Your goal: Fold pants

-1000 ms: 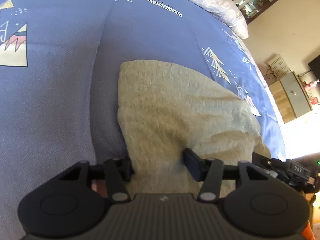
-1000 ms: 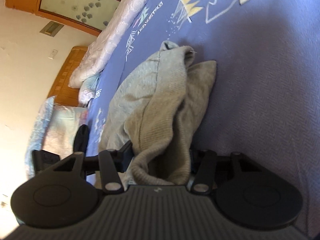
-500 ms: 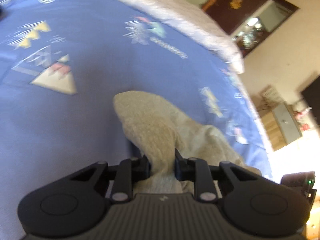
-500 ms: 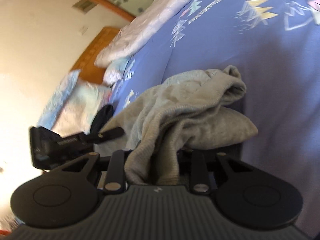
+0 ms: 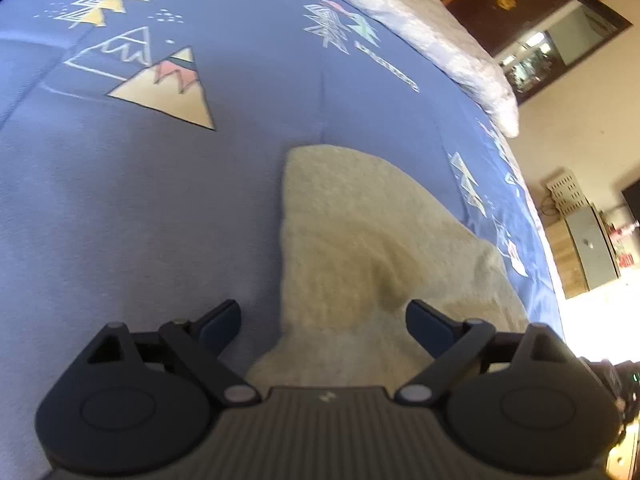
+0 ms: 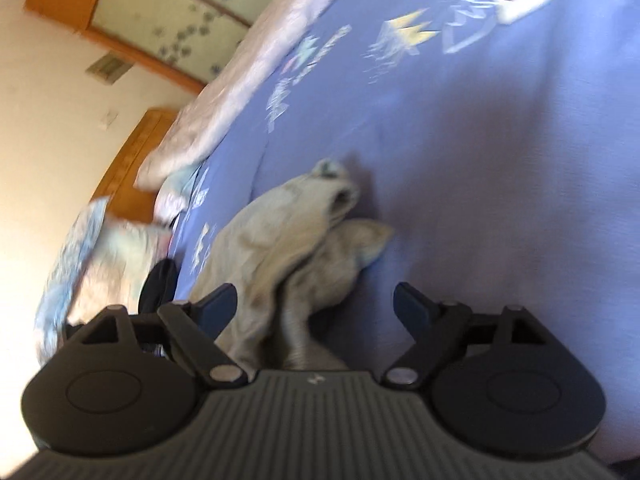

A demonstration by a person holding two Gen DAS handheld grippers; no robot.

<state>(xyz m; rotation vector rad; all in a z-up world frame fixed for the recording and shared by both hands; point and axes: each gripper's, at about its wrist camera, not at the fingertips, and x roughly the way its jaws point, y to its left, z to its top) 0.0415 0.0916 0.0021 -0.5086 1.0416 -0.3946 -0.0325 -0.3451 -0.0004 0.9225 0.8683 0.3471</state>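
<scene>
Left gripper (image 5: 322,320) fingers apart over the beige pants (image 5: 360,240) lying on the bed (image 5: 140,208). Right gripper (image 6: 316,306) fingers likewise apart, gripping nothing.

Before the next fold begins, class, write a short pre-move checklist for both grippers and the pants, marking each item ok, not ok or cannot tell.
1. Left gripper open, nothing clamped: ok.
2. Right gripper open, nothing clamped: ok.
3. Pants lying on the blue bedspread, not hanging: ok.
4. Pants flat and smooth at the right gripper's end: not ok, bunched and rumpled.
5. Edges lined up along the whole fold: cannot tell, part is hidden behind the grippers.
</scene>
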